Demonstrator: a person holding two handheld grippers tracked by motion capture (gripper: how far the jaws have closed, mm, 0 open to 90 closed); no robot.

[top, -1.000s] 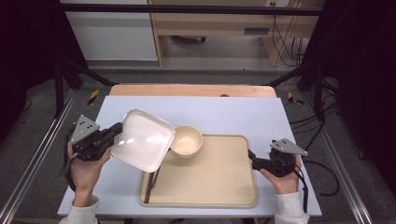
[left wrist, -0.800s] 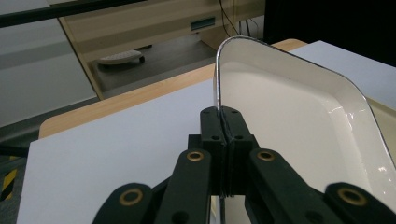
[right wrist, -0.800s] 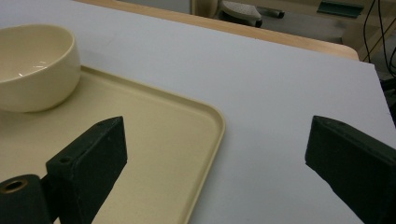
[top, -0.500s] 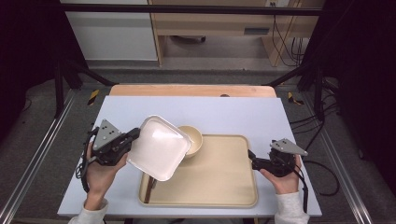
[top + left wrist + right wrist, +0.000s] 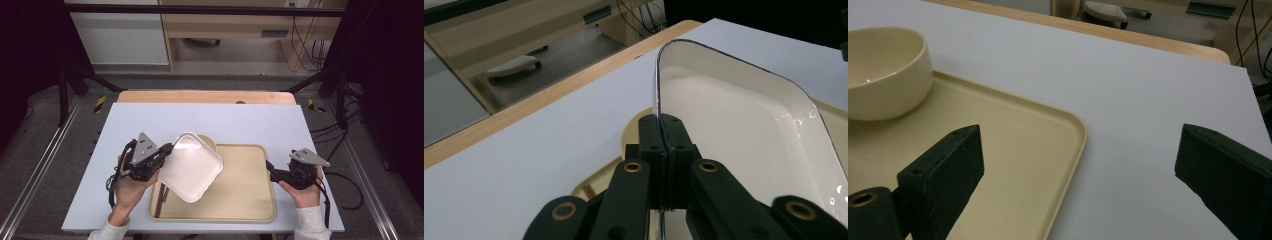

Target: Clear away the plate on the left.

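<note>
Table (image 5: 150, 130) was pale blue-grey w/ a wood strip along the far edge. Beige tray (image 5: 250, 200) lay on its near half. White square plate (image 5: 192, 167) hung tilted over the tray's left end, covering most of the cream bowl (image 5: 211, 141) in the tray's far-left corner. Left gripper (image 5: 167, 150) had its jaws clamped tight on the plate's left rim (image 5: 657, 90). Right gripper (image 5: 269, 167) sat at the tray's right edge, jaws wide apart, nothing btwn them. Dark chopsticks (image 5: 160, 197) lay along the tray's left side, partly under the plate.
</note>
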